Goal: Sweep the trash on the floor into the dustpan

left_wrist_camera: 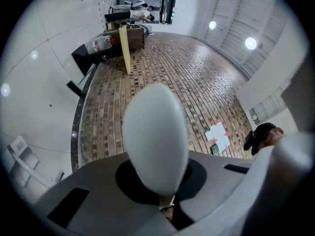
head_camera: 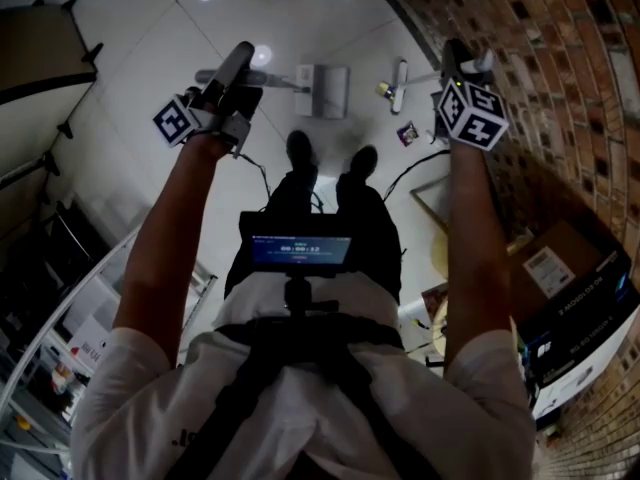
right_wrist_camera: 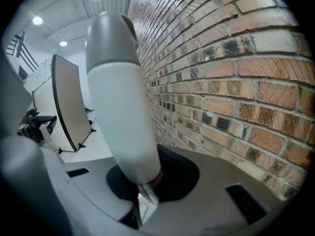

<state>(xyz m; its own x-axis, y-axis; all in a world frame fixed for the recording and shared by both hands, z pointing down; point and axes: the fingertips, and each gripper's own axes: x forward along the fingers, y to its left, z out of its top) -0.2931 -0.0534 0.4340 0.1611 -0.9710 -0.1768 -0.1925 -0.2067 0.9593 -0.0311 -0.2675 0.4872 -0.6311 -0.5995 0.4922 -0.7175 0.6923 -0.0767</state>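
Note:
In the head view a grey dustpan stands on the white tile floor ahead of the person's shoes. Its long handle runs left to my left gripper, which is shut on it; the handle's rounded white end fills the left gripper view. My right gripper is shut on the broom's white and grey handle, close to the brick wall. The broom head rests on the floor right of the dustpan. A small dark wrapper lies near it, with another scrap beside the broom head.
A curved brick wall bounds the right side. A cardboard box and a flat board lie at its foot. Black cables trail past the person's shoes. A metal rack stands at the lower left.

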